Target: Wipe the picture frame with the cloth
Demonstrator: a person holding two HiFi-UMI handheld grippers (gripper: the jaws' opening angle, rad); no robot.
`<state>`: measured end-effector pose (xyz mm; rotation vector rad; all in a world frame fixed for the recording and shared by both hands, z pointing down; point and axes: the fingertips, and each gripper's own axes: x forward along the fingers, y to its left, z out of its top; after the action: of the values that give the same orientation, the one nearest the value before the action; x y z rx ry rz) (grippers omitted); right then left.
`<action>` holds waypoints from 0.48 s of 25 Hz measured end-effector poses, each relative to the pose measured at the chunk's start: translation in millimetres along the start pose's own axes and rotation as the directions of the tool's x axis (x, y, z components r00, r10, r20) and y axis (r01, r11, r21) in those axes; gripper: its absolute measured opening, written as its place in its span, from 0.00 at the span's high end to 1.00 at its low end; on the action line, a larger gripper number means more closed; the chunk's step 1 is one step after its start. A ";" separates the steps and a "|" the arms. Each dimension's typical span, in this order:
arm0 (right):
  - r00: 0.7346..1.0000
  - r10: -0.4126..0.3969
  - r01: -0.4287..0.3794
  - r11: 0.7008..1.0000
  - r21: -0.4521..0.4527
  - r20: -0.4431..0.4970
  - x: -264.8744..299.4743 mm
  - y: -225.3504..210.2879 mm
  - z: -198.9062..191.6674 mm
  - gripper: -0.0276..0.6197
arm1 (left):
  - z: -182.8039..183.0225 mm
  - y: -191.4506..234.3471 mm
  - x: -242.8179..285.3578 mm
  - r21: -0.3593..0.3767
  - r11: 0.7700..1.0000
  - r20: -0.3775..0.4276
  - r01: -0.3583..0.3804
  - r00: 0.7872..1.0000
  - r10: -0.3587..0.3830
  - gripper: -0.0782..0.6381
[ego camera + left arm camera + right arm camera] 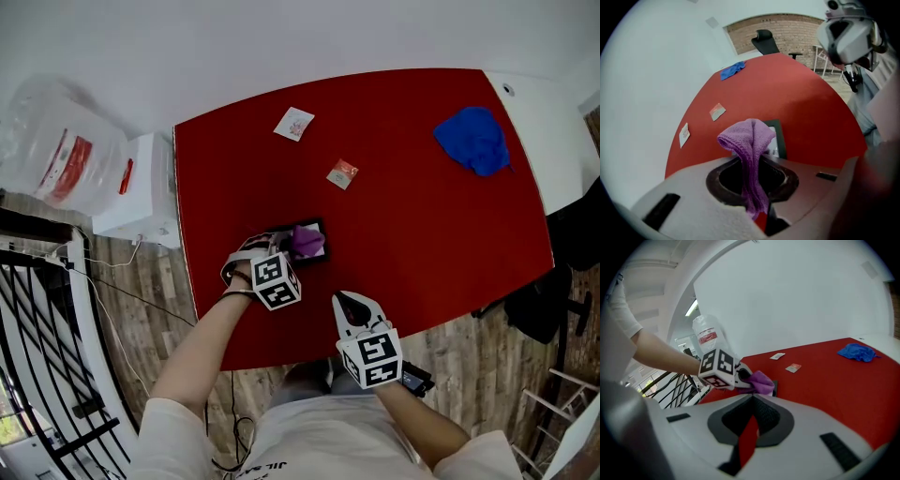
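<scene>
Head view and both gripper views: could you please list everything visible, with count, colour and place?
table: one, red, centre
picture frame: one, black, near-left part of the table, partly under the purple cloth
purple cloth: one, purple, over the frame
blue cloth: one, blue, crumpled at the table's far right corner
white packet: one, white, far-left part of the table
orange packet: one, orange, beyond the frame
water bottle: one, clear with a red label, left of the table
dispenser: one, white, beside the table's left edge
railing: one, black, lower left
left gripper: one, white, shut on the purple cloth
right gripper: one, white, near table edge, shut, empty
</scene>
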<state>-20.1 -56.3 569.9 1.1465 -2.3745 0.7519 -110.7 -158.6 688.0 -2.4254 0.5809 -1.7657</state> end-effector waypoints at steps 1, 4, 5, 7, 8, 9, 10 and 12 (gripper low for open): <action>1.000 -0.002 0.002 1.000 0.001 -0.002 -1.4 -1.0 -1.0 0.95 | 2.6 13.6 2.3 -0.009 1.000 -0.002 -0.013 1.000 0.013 0.81; 1.000 -0.014 0.014 1.000 0.003 -0.010 -6.3 -6.8 -5.4 0.95 | 9.0 49.6 8.1 -0.029 0.999 -0.012 -0.043 0.999 0.043 0.81; 1.000 -0.020 0.020 1.000 0.006 -0.013 -7.6 -9.8 -6.9 0.95 | 10.4 56.9 10.3 -0.029 0.999 -0.017 -0.046 0.999 0.046 0.81; 0.999 -0.031 0.032 0.999 0.018 -0.014 -9.7 -15.6 -9.2 0.95 | 12.2 63.1 13.9 -0.024 0.999 -0.023 -0.045 0.999 0.045 0.81; 0.999 -0.036 0.036 0.999 0.023 -0.014 -10.4 -17.9 -9.8 0.95 | 12.7 62.3 14.9 -0.022 0.999 -0.024 -0.042 0.999 0.042 0.81; 0.999 -0.038 0.039 0.999 0.027 -0.014 -10.7 -19.8 -10.2 0.95 | 13.1 58.9 15.4 -0.021 0.999 -0.023 -0.036 0.999 0.036 0.81; 0.999 -0.040 0.040 0.999 0.029 -0.014 -10.7 -21.5 -10.2 0.95 | 13.5 53.2 15.6 -0.019 0.999 -0.022 -0.028 0.999 0.028 0.81; 0.999 -0.037 0.038 0.999 0.028 -0.011 -9.6 -23.1 -8.9 0.95 | 14.2 36.5 14.9 -0.013 1.000 -0.015 -0.006 1.000 0.006 0.81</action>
<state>5.0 -57.2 578.2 1.1921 -2.3339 0.7795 -102.8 -199.7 686.2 -2.4186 0.6022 -1.7849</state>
